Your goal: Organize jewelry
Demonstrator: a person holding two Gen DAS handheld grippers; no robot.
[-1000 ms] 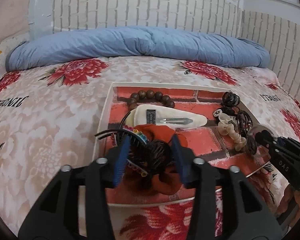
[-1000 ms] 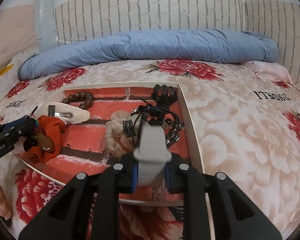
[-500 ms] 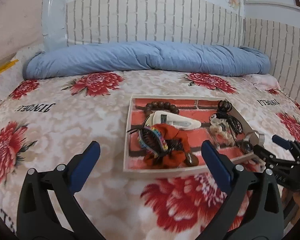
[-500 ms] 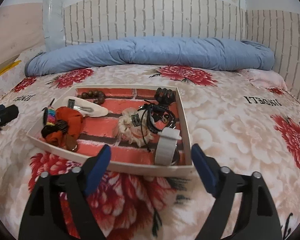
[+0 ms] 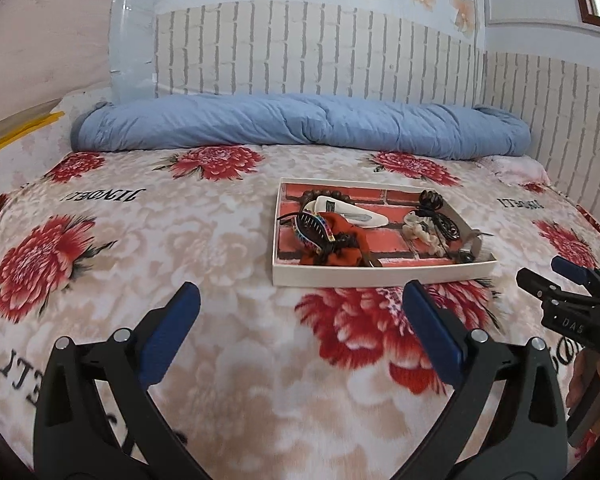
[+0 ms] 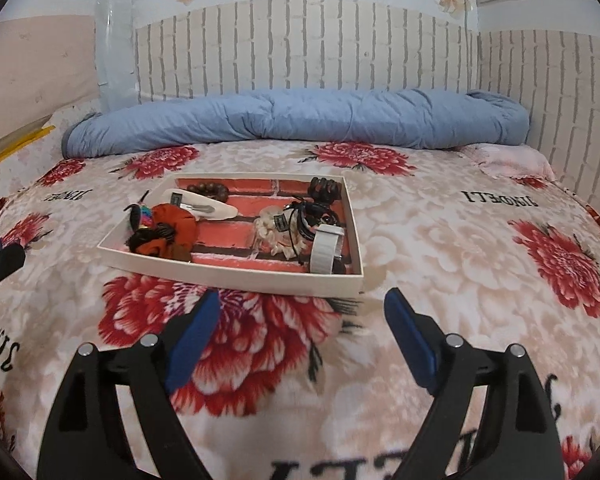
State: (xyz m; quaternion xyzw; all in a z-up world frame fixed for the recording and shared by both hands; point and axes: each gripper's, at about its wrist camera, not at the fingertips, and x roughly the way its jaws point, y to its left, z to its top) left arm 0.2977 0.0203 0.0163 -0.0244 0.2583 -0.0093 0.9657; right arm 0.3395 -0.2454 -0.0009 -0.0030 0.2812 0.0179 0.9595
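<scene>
Two grippers: both now held back from the tray, over the floral bedspread (image 6: 440, 232).
Left gripper (image 5: 300, 316): jaws spread wide, nothing between them; a second ago they bracketed the orange scrunchie pile inside the tray.
Right gripper (image 6: 300, 316): jaws equally wide and empty; a second ago they were clamped on the white watch strap.
Tray (image 6: 236, 270): shallow white box with a brick-print floor, lying flat on the bed, well ahead of both grippers.
Orange scrunchie (image 6: 180, 220): left end of the tray, bundled with a rainbow-beaded hair claw (image 5: 316, 228) and dark bits I cannot make out clearly.
White snap clip (image 6: 204, 204): just behind the scrunchie, beside the wooden bead bracelet (image 6: 208, 189) at the far wall.
White watch strap (image 6: 326, 250): released, propped in the tray's near right corner.
Right-end cluster: cream scrunchie (image 6: 278, 232), black cords (image 6: 312, 216) and a black claw clip (image 6: 324, 190), touching one another.
Blue duvet (image 6: 300, 120): rolled along the wall, not involved.
Meaning: both last pieces are dropped off and both hands withdrawn; nothing loose shows on the bedspread, so the sorting looks finished or nearly so.
</scene>
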